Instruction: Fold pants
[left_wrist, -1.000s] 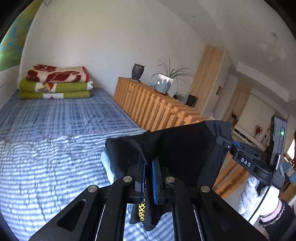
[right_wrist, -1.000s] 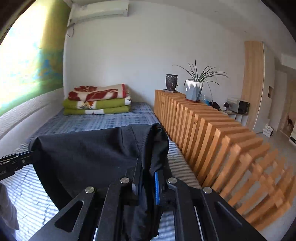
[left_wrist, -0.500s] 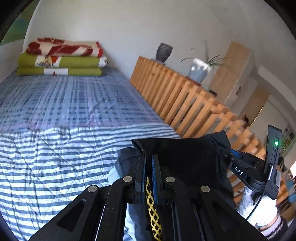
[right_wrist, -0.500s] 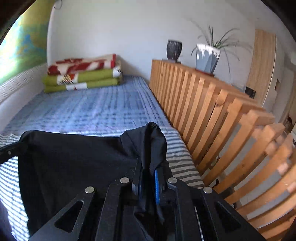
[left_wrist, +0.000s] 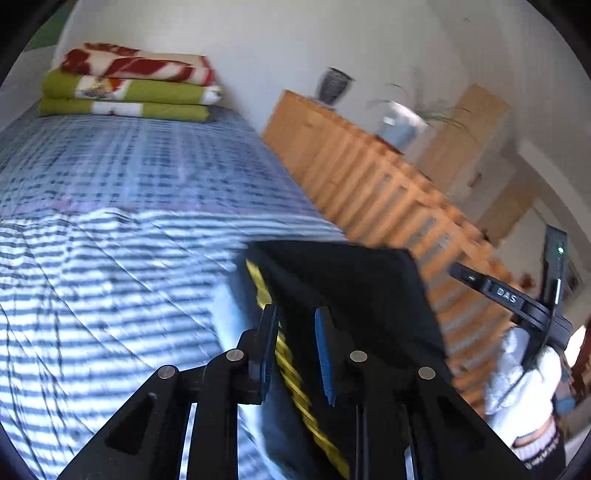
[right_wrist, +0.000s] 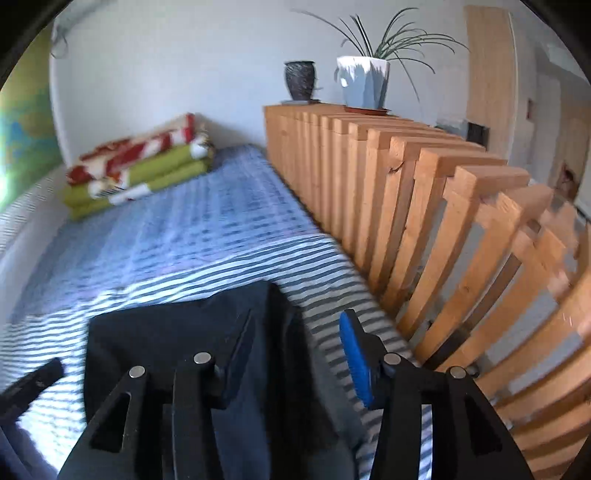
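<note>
The black pants (left_wrist: 351, 277), folded, with a yellow braided side stripe (left_wrist: 284, 350), lie on the striped bed cover (left_wrist: 92, 277). My left gripper (left_wrist: 295, 314) hangs just over their near edge. Its jaws are opening and the cloth lies between the pads, which do not press on it. My right gripper (right_wrist: 298, 321) is over the pants (right_wrist: 177, 332) at their right edge. Its jaws are also opening and stand wide, with the blue pad (right_wrist: 354, 354) clear of the cloth. In the left wrist view a white-gloved hand (left_wrist: 517, 387) holds the right gripper (left_wrist: 517, 302).
Folded green and red blankets (right_wrist: 136, 166) are stacked at the far end of the bed. A wooden slatted partition (right_wrist: 424, 203) runs along the bed's right side, with a dark vase (right_wrist: 300, 79) and a potted plant (right_wrist: 364, 83) on top. The left gripper's tip (right_wrist: 33, 380) shows at lower left.
Both grippers came down toward the bed with the pants. Their jaws, shut on the cloth before, now stand apart, and the pants rest on the cover.
</note>
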